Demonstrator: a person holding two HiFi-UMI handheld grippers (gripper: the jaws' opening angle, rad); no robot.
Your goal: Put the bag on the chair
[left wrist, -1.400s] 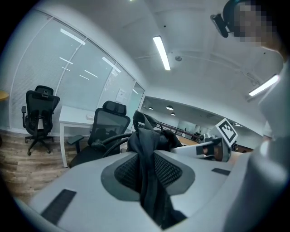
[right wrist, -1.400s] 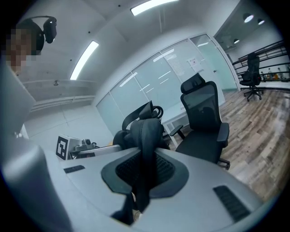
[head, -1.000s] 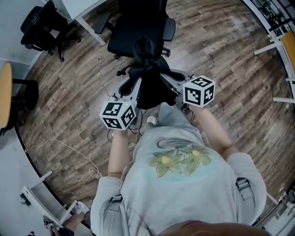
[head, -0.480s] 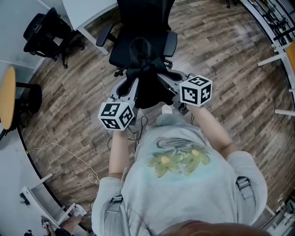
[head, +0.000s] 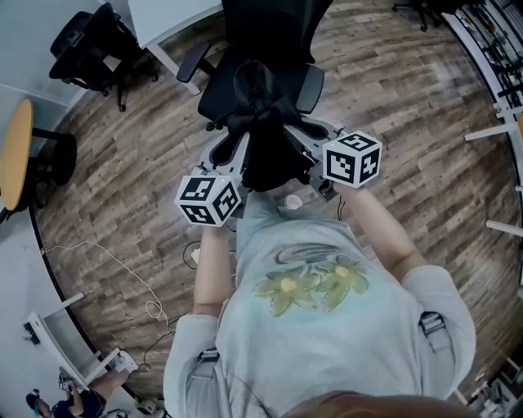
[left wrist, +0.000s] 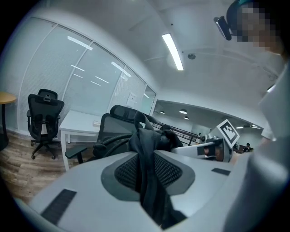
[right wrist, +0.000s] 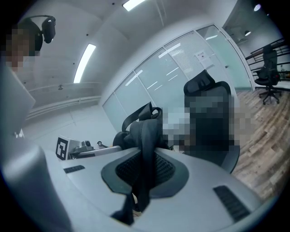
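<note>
- The bag (head: 265,143), black and slack, hung in the air on the person's side of the chair (head: 219,91), carried between both tongs and not resting on the seat.
- From the head view, the bag's top loop seemed to reach over the near edge of the chair's seat, though so steep an angle left that unsure.
- The left tongs (head: 239,151) were clenched on a fold of the bag's black fabric. In the left gripper view the dark strap ran straight down between the two pale jaws (left wrist: 147,174), pinched there.
- The right tongs (head: 301,145) were likewise clamped on the bag. The right gripper view showed a strap gripped between the jaws (right wrist: 142,170), with a loose end dangling below them.
- Both tongs pointed toward the chair, one on either side of the bag, each marker cube on the side away from the chair.
- The chair was a black office chair with armrests, and its tall back (head: 270,24) stood on the far side of the seat from the person.
- A white bench (head: 163,20) stood just beside the chair, to its left in the head view. Further that way, well apart from the chair, stood a second black chair (head: 90,45).
- The wooden floor (head: 409,122) lay all around the chair. A thin pale cable (head: 106,261) trailed across it, well apart from the chair, behind the left tongs.
</note>
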